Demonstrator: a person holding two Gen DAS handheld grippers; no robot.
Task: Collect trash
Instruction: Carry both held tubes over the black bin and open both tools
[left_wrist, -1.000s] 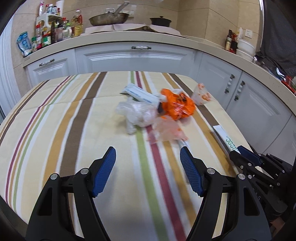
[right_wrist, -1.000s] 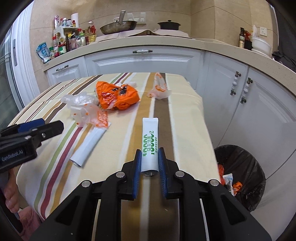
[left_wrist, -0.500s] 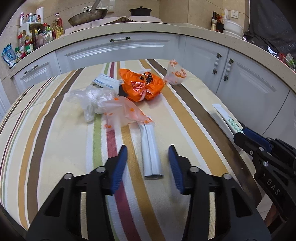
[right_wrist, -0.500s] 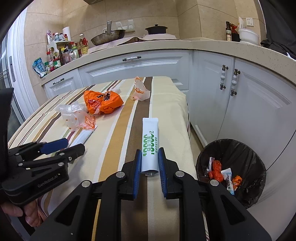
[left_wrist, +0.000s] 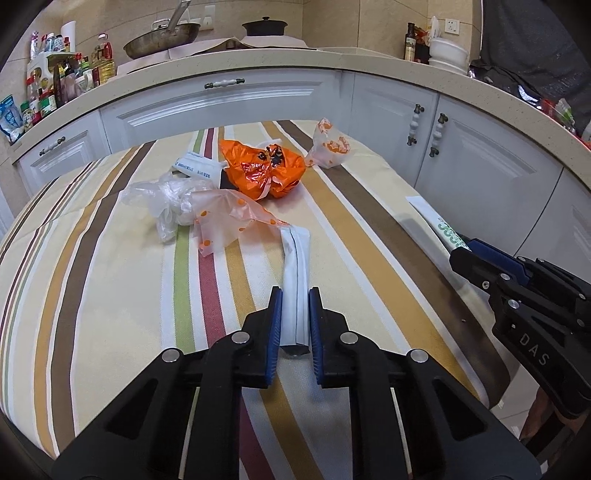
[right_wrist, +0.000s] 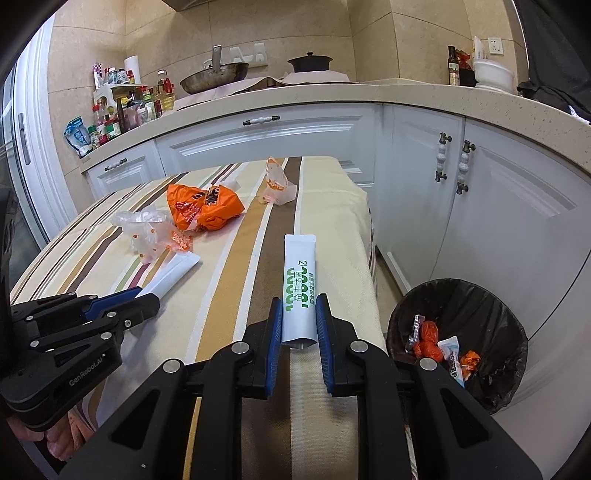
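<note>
Matt woven striped tablecloth (left_wrist: 110, 295), crinkled glossy orange plastic bag (left_wrist: 264, 170), smooth white tube (right_wrist: 299, 291), glossy black bin liner (right_wrist: 491, 306)

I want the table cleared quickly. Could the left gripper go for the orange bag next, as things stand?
Probably not yet. The left gripper is closing on a white tube, so it is occupied. The orange bag lies farther up the table, past the spotted plastic bag.

The right gripper (right_wrist: 297, 325) pinches a white tube with green print (right_wrist: 299, 288) over the striped bench (right_wrist: 236, 280). At left, the left gripper (right_wrist: 144, 301) closes on a plain white tube (right_wrist: 168, 273). A black-lined bin (right_wrist: 480, 321) sits right.
</note>
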